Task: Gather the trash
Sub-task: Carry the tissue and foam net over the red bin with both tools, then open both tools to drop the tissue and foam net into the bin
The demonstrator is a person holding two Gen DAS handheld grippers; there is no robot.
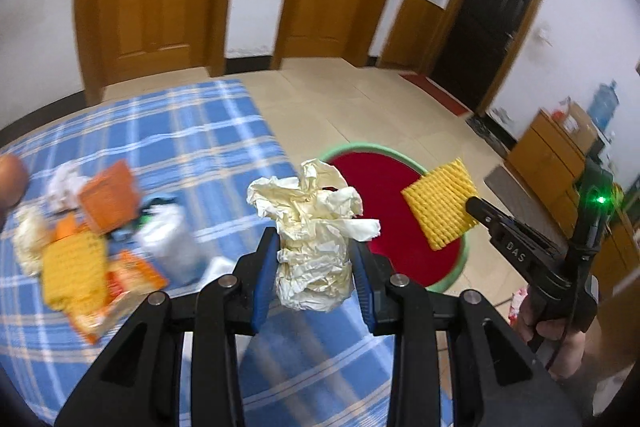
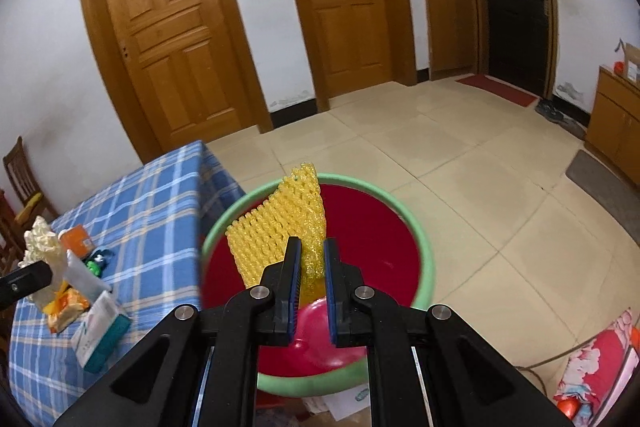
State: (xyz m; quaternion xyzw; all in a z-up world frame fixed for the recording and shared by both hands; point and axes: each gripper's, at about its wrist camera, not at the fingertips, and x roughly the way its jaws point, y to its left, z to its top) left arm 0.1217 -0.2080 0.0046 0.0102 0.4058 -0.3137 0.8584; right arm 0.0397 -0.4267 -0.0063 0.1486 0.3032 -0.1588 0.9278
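My left gripper (image 1: 316, 259) is shut on a crumpled cream paper wad (image 1: 316, 227), held above the table's right edge. My right gripper (image 2: 312, 267) is shut on a yellow foam net sheet (image 2: 276, 231), hanging over a red basin with a green rim (image 2: 424, 243). In the left wrist view the same foam net sheet (image 1: 440, 203) hangs from the right gripper (image 1: 474, 207) above the basin (image 1: 456, 271). More trash lies on the blue plaid tablecloth (image 1: 180, 131): an orange packet (image 1: 108, 199), a second yellow foam net (image 1: 74, 267), white wrappers (image 1: 168, 243).
The basin stands on the tiled floor right of the table; a pink lump (image 2: 320, 331) lies inside it. A small teal-and-white box (image 2: 102, 331) sits near the table edge. Wooden doors (image 2: 168, 27) line the far wall, a cabinet (image 2: 616, 123) stands at right, a chair (image 2: 20, 179) at left.
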